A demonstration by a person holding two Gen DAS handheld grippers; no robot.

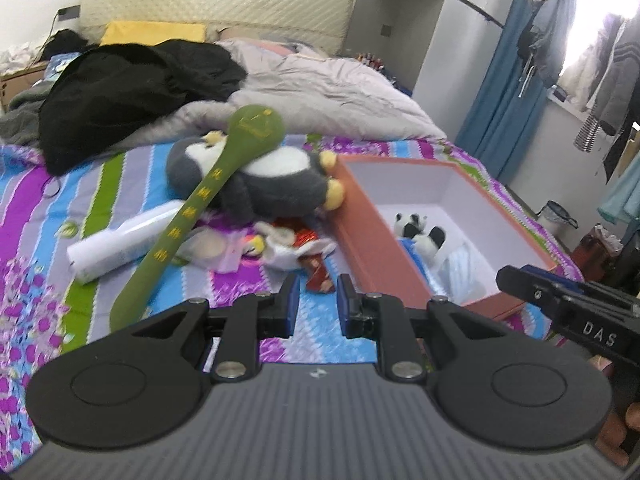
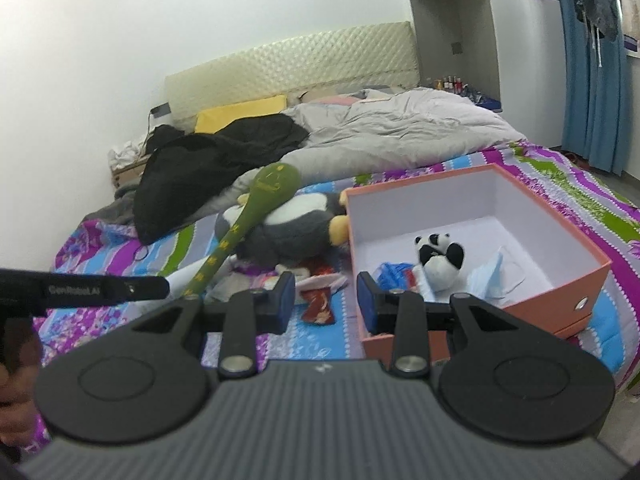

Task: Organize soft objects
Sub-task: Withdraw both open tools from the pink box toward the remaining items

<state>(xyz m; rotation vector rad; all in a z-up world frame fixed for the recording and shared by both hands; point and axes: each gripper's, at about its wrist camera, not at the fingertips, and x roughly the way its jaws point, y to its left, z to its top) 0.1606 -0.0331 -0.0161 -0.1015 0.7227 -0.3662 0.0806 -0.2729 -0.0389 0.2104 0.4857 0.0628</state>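
Observation:
An orange box (image 1: 372, 236) (image 2: 556, 300) with a white inside stands open on the striped bed sheet (image 1: 120, 184). In it lie a small panda plush (image 1: 416, 232) (image 2: 438, 256), a blue bag (image 2: 392, 272) and a face mask (image 1: 464, 268) (image 2: 492, 276). Left of the box lies a grey penguin plush (image 1: 280, 184) (image 2: 296, 224) with a long green plush (image 1: 192, 216) (image 2: 276, 184) leaning across it. My left gripper (image 1: 318, 306) hovers open and empty over a red packet (image 1: 318, 276) (image 2: 318, 304). Near the box's front left corner, my right gripper (image 2: 326, 302) is open and empty.
A white bottle (image 1: 120, 240) and small scraps lie beside the green plush. A black jacket (image 1: 120, 92) and a grey duvet (image 1: 320, 88) cover the far half of the bed. Blue curtains (image 2: 592, 80) and hanging clothes (image 1: 600, 60) are at the right.

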